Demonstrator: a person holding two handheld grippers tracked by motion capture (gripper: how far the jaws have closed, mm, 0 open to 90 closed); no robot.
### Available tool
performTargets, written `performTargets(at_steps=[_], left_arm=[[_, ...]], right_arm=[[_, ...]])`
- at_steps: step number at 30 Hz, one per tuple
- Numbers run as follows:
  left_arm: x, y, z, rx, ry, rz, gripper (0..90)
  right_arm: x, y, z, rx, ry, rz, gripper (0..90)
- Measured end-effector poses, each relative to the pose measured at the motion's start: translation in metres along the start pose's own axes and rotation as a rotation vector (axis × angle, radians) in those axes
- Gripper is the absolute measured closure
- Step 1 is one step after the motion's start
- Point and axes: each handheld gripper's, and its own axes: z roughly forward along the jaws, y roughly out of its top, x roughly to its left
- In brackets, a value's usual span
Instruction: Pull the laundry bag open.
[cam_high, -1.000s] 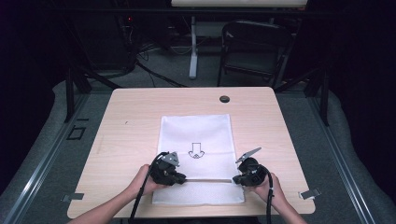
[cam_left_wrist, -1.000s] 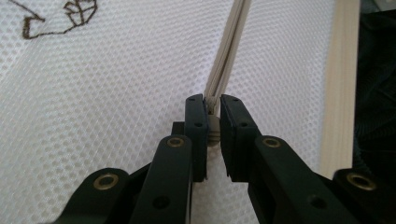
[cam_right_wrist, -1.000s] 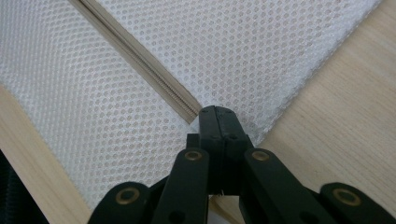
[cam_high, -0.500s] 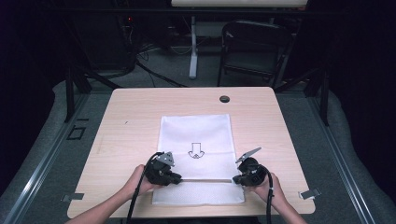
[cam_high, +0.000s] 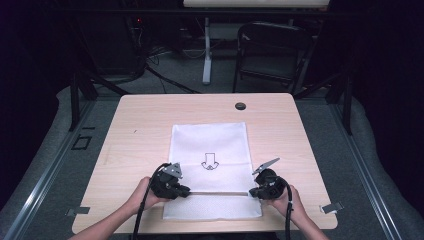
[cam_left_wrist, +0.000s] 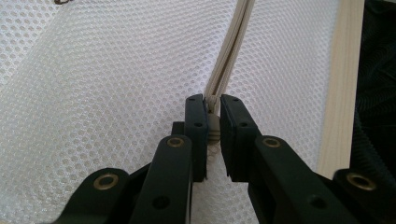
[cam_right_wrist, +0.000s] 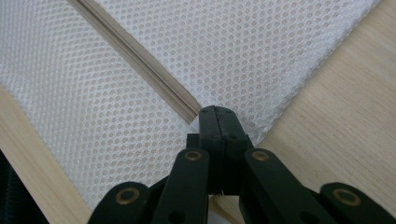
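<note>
White perforated mesh cloth bag (cam_high: 210, 145), soft and matt, with a beige ribbed woven zip tape (cam_left_wrist: 231, 51). Pale wood-grain desk (cam_high: 145, 125), smooth, satin. Matt black plastic gripper arms with brass-coloured rivets (cam_left_wrist: 175, 142).

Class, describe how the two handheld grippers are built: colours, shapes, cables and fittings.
Both the left gripper and right gripper are black, each topped by a grey three-cornered plate and trailing a black cable. Close up, the left gripper shows flat rectangular pads on jointed black links with brass-coloured pivot rings.
</note>
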Motion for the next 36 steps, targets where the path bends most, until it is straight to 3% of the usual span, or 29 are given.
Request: performTargets(at_steps=[19,27,32,36], left_arm=[[0.003,-0.015,-0.013,0.01,0.025,-0.017,82.3],[0.012,-0.036,-0.03,0.007,0.057,-0.074,82.3],[0.01,-0.038,-0.031,0.02,0.066,-0.061,82.3],[0.012,-0.044,-0.035,0.019,0.076,-0.078,82.3]], right_arm=[[0.0,0.0,0.0,0.0,-0.008,-0.011,90.0],[0.0,0.0,0.0,-0.003,0.008,0.005,90.0],[0.0,0.0,0.0,-0.002,-0.002,0.003,90.0],[0.0,0.0,0.0,-0.004,0.009,0.01,90.0]])
